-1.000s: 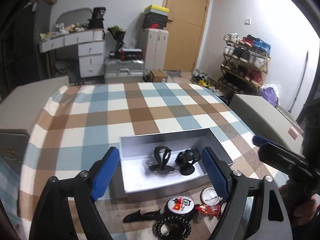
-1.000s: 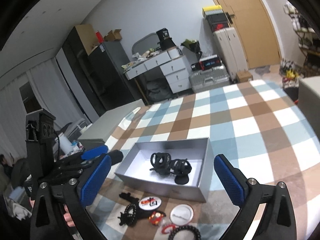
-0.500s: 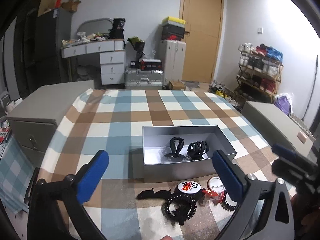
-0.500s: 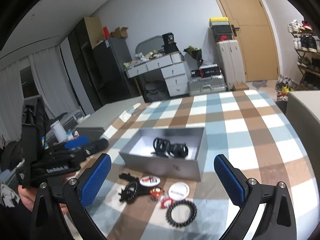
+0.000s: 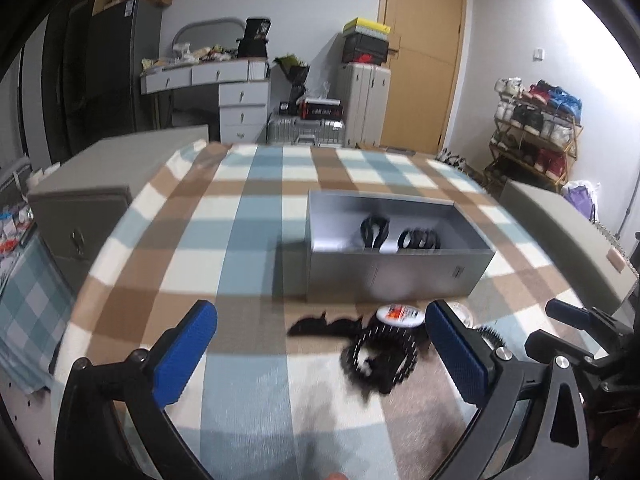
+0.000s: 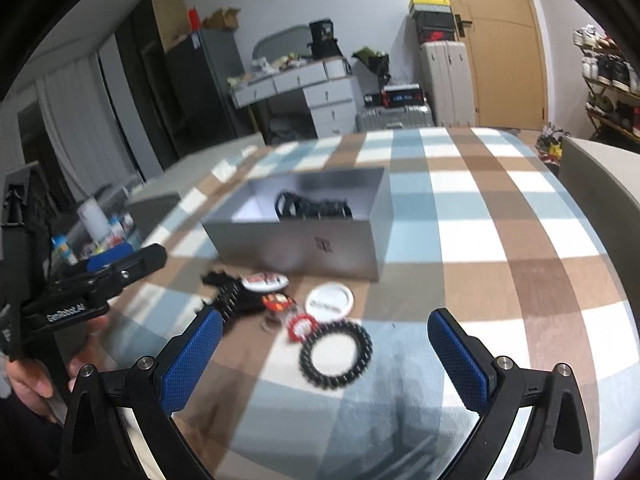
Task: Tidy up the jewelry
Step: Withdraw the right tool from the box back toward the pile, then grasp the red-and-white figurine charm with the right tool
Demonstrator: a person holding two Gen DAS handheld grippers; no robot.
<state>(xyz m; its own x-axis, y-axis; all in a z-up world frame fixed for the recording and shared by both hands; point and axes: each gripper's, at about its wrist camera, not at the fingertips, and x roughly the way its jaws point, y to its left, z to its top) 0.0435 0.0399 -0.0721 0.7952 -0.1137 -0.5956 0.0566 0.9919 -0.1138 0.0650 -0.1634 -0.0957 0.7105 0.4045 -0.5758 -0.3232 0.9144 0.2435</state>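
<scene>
A grey open box (image 5: 396,268) (image 6: 304,240) stands on the checked tablecloth with two black hair claws (image 5: 374,230) (image 6: 312,206) inside. In front of it lie a black clip (image 5: 320,326), a black beaded bracelet (image 5: 380,354) (image 6: 336,354), round badges (image 5: 400,314) (image 6: 329,298) and small red pieces (image 6: 300,324). My left gripper (image 5: 320,344) is open and empty, low over the cloth just short of these pieces. My right gripper (image 6: 324,350) is open too, with the beaded bracelet lying between its blue pads (image 6: 460,356), untouched.
Grey cabinets (image 5: 80,204) (image 5: 560,232) flank the table on both sides. Behind are a desk with drawers (image 5: 224,92), suitcases (image 5: 368,104), a wooden door (image 5: 420,52) and a shoe rack (image 5: 536,132). A hand (image 6: 28,380) holds the left gripper in the right wrist view.
Both grippers have drawn back from the box and sunk toward the cloth. The left jaws have widened. The loose pieces now lie between and ahead of the fingers.
</scene>
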